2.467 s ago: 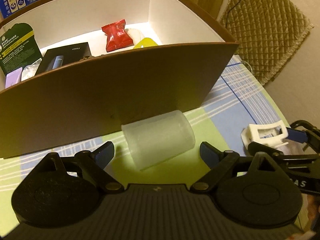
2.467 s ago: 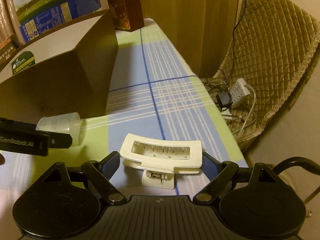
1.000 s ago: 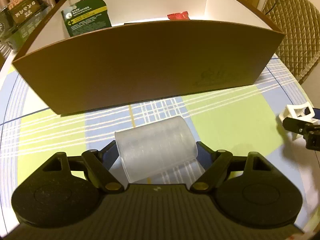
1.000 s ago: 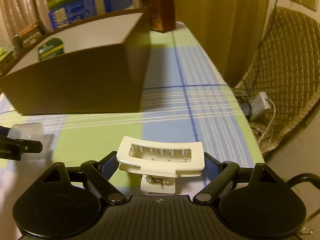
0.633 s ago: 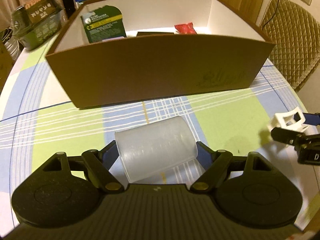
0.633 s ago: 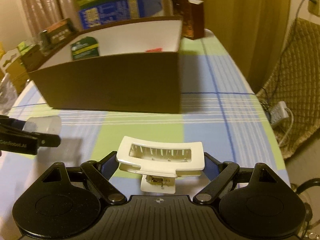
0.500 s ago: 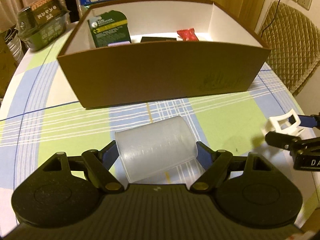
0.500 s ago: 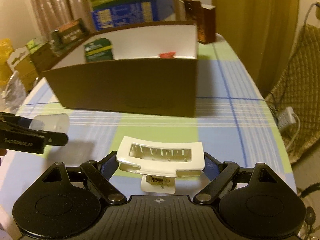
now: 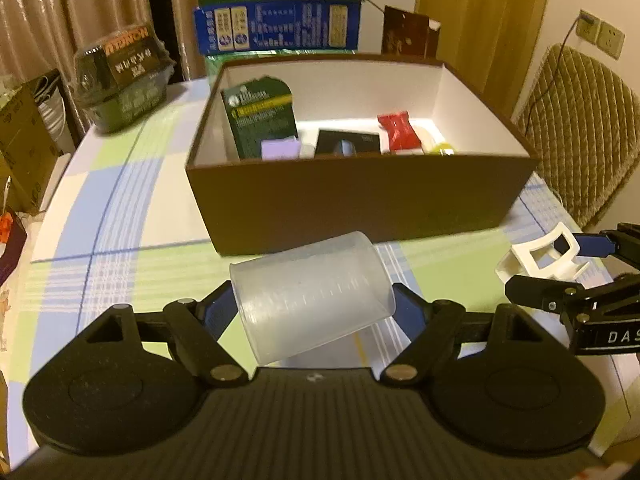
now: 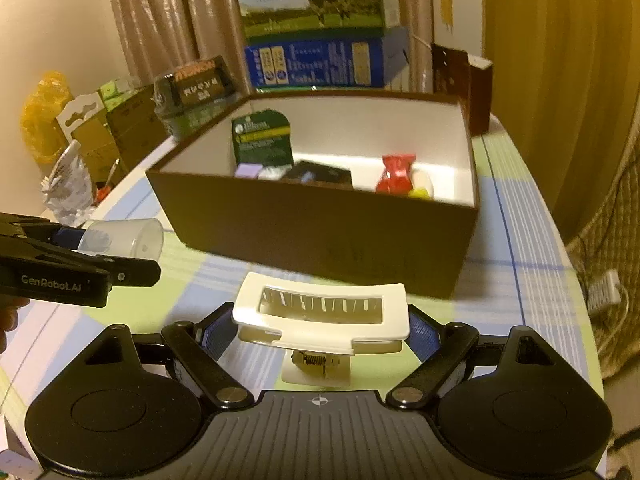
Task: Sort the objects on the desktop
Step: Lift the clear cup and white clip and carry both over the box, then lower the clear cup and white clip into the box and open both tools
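Note:
My left gripper (image 9: pixel 312 310) is shut on a frosted plastic cup (image 9: pixel 310 294), held on its side above the checked tablecloth, in front of the brown box (image 9: pixel 360 204). My right gripper (image 10: pixel 320 330) is shut on a white hair claw clip (image 10: pixel 322 318), also raised in front of the box (image 10: pixel 320 232). The clip shows at the right of the left wrist view (image 9: pixel 540 256); the cup shows at the left of the right wrist view (image 10: pixel 124 238). The box holds a green card pack (image 9: pixel 260 118), a red wrapper (image 9: pixel 398 132), a black box (image 9: pixel 346 144) and small items.
A padded chair (image 9: pixel 580 136) stands right of the table. A dark food tub (image 9: pixel 120 76), blue and green cartons (image 9: pixel 280 28) and a brown box (image 10: pixel 464 84) stand behind the box. A power strip (image 10: pixel 606 288) lies on the floor at right.
Both grippers have closed on their objects, lifted them off the cloth and risen, so the box interior now shows from higher up.

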